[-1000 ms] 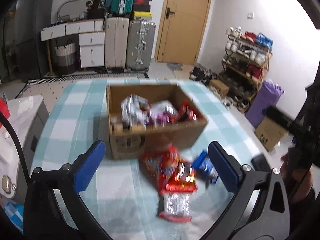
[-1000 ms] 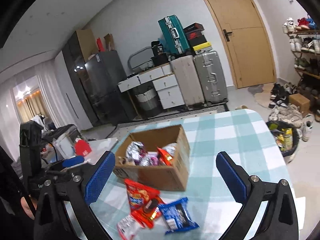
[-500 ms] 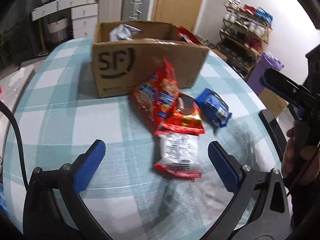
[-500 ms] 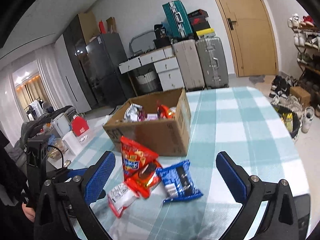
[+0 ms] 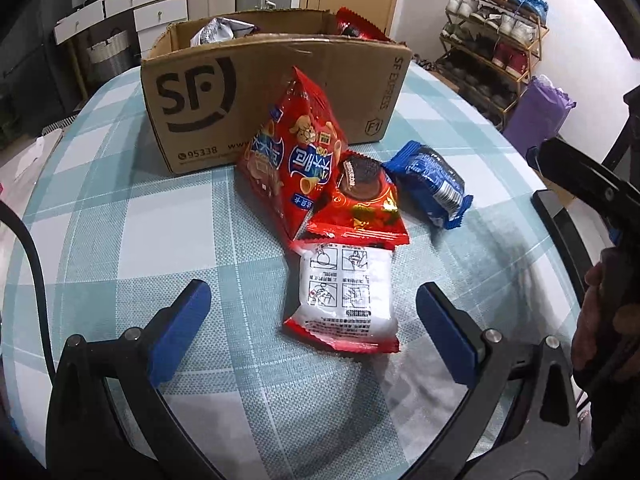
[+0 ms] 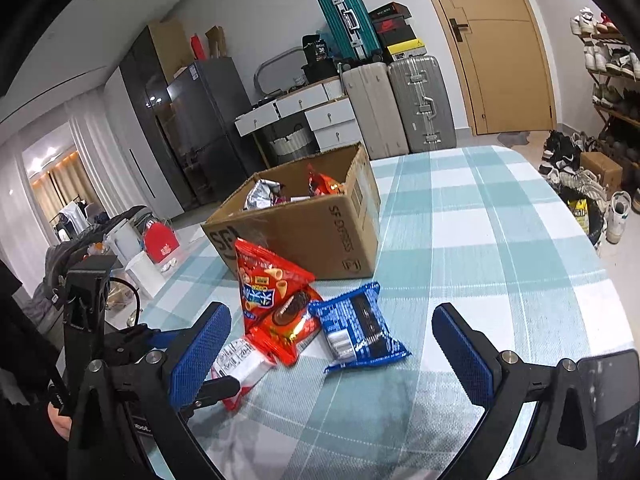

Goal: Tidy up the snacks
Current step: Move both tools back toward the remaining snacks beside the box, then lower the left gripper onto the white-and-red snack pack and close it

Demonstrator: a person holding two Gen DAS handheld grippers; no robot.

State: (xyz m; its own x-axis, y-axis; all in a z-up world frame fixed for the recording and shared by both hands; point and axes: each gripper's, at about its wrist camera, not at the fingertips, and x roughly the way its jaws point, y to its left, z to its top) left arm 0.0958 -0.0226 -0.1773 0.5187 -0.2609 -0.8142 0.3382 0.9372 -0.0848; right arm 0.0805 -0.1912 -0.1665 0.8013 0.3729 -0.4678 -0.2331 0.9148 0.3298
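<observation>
Both hand-held grippers are wide open, holding nothing. The left hand-held gripper (image 5: 308, 320) straddles the white snack pack (image 5: 344, 300) on the checked tabletop (image 5: 120, 240); the right hand-held gripper (image 6: 332, 344) hovers near the blue cookie pack (image 6: 356, 328). The cardboard box (image 5: 272, 92) sits just behind.

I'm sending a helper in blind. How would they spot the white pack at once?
Find the cardboard box on the checked table; four snack packs lie before it. The white pack is farthest from the box, the only one showing a white panel of line drawings.
</observation>
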